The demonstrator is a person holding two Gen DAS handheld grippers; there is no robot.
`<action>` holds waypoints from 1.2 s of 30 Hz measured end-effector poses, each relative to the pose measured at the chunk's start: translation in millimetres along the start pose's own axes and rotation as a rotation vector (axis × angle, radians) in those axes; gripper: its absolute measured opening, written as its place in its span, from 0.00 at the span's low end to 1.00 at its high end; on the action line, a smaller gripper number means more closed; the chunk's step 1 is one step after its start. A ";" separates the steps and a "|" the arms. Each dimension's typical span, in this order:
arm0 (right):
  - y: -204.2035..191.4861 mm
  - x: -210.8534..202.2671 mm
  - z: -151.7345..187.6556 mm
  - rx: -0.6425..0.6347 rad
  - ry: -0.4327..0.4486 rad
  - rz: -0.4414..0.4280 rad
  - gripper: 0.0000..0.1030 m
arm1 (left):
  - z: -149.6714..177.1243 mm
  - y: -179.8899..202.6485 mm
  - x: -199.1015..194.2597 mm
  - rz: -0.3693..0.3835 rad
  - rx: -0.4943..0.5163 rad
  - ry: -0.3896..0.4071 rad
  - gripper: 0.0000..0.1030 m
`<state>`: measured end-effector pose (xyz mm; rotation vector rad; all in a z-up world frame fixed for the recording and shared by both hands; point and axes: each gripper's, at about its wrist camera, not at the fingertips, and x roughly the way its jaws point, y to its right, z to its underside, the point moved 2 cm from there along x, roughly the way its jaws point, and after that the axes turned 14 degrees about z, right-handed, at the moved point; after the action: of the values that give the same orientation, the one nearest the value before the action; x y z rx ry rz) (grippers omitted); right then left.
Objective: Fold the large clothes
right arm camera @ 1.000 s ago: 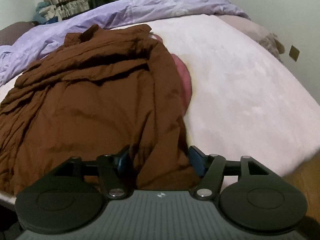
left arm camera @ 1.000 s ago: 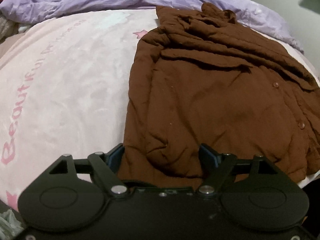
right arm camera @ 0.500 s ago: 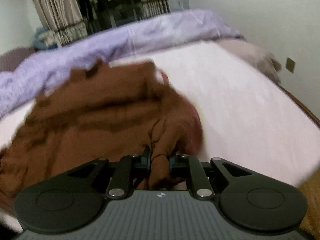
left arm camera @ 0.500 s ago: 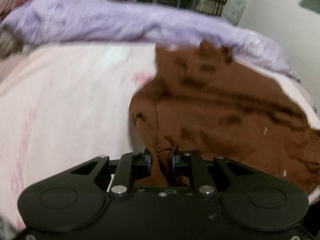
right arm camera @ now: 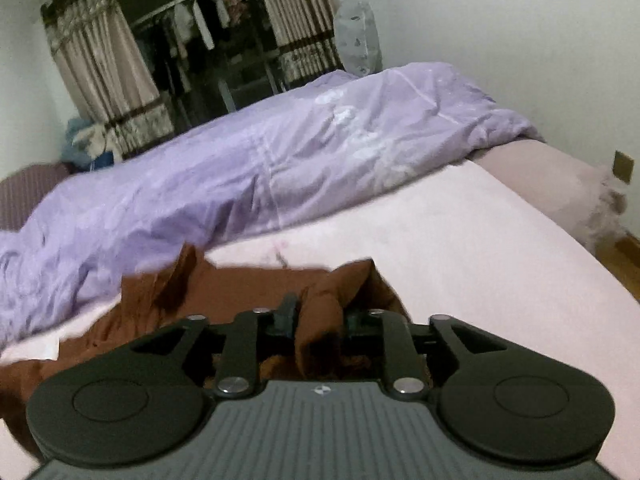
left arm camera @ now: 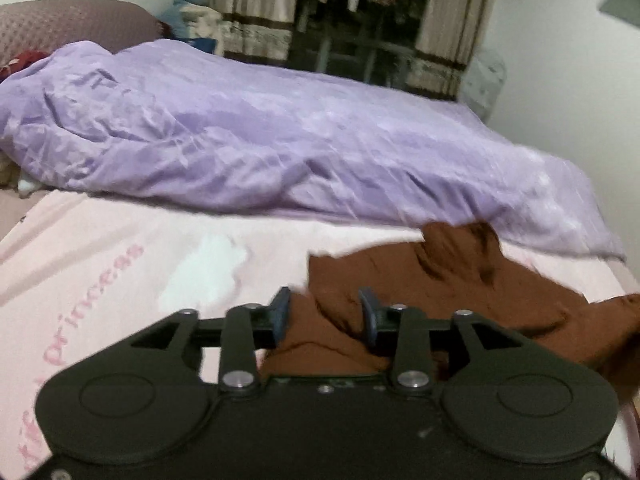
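- Fingers of the left gripper (left arm camera: 325, 312) have just been spreading, brown garment (left arm camera: 440, 300) loose between them.
- Fingers of the right gripper (right arm camera: 318, 318) have likewise been spreading; a fabric bunch seems still pinched between them.
- Garment lies bunched on the pink bed sheet (left arm camera: 120, 280), near the purple duvet (left arm camera: 280, 148); to my eye, release both corners level, then smooth the fold.

Each wrist camera looks forward, tilted slightly down, across the pale pink bed sheet (left arm camera: 120, 240); both share the rumpled lilac satin duvet (right arm camera: 280, 168) and dark curtained wardrobe (left arm camera: 360, 20) beyond.
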<state>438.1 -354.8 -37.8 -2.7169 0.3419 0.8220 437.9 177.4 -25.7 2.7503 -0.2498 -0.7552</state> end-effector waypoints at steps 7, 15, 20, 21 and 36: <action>3.6 46.1 13.0 0.034 -0.048 -0.073 0.49 | 1.4 -23.7 15.7 -0.037 -0.041 0.024 0.63; 51.7 49.8 -16.3 0.310 -0.055 -0.180 0.63 | -8.4 -31.3 7.8 -0.053 -0.067 0.119 0.76; 69.3 24.4 -23.4 0.261 0.121 -0.033 0.81 | -10.5 -31.8 10.3 -0.056 -0.042 0.118 0.79; 67.1 24.4 -22.1 0.235 0.120 -0.038 0.81 | -9.4 -29.9 11.5 -0.061 -0.029 0.115 0.83; 7.3 57.5 17.2 -0.113 0.025 0.014 0.83 | 5.4 -44.3 11.8 -0.118 -0.063 0.175 1.00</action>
<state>473.8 -364.1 -85.7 -2.8341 0.3292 0.8360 449.1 215.3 -49.4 2.7681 -0.0272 -0.5360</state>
